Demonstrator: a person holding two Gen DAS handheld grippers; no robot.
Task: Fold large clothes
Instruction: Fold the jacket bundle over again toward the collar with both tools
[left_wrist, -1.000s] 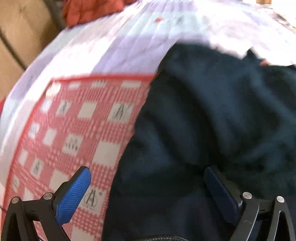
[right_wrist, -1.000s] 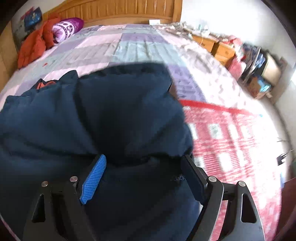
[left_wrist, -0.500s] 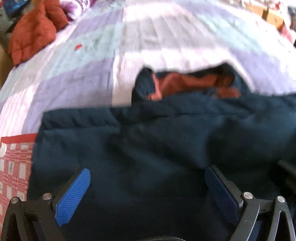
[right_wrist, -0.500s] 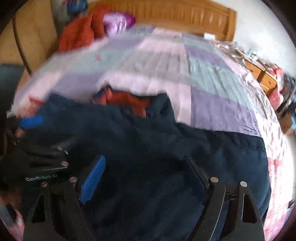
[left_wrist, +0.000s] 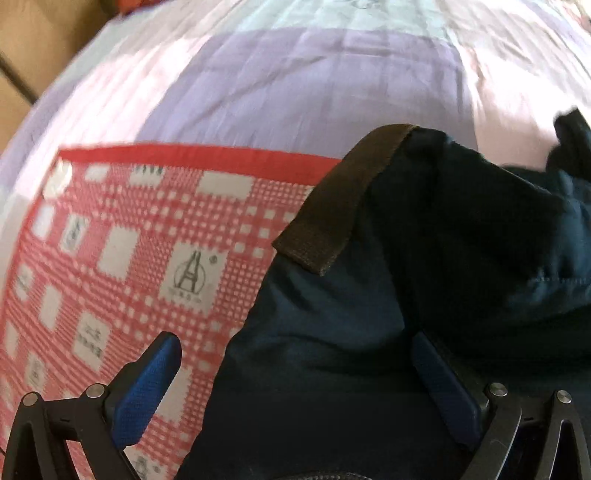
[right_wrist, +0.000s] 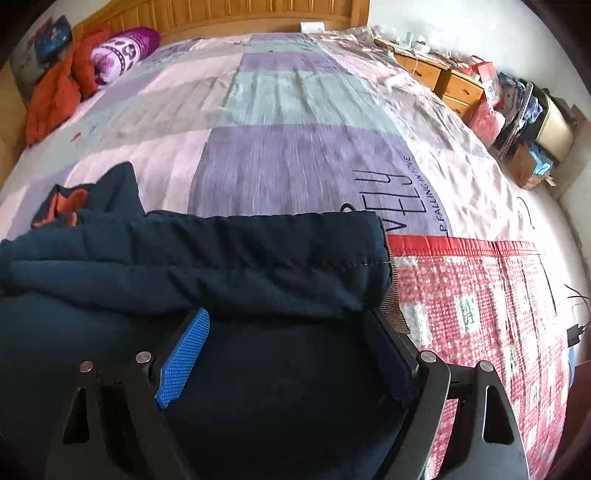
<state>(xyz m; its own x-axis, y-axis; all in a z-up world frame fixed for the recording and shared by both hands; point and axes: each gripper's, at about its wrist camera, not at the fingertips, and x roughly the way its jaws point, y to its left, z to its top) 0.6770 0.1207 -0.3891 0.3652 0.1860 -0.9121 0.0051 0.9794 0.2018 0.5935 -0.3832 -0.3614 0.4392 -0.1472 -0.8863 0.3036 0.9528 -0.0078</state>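
With fingers spread wide, both grippers (left_wrist: 295, 373) (right_wrist: 291, 347) straddle navy jacket (right_wrist: 229, 258).

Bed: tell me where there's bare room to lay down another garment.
Widest free patch: the patchwork quilt between the navy jacket and the headboard. The red checked mat right of the jacket is also bare. Crowded: the far-left corner, with the orange garment and purple pillow.
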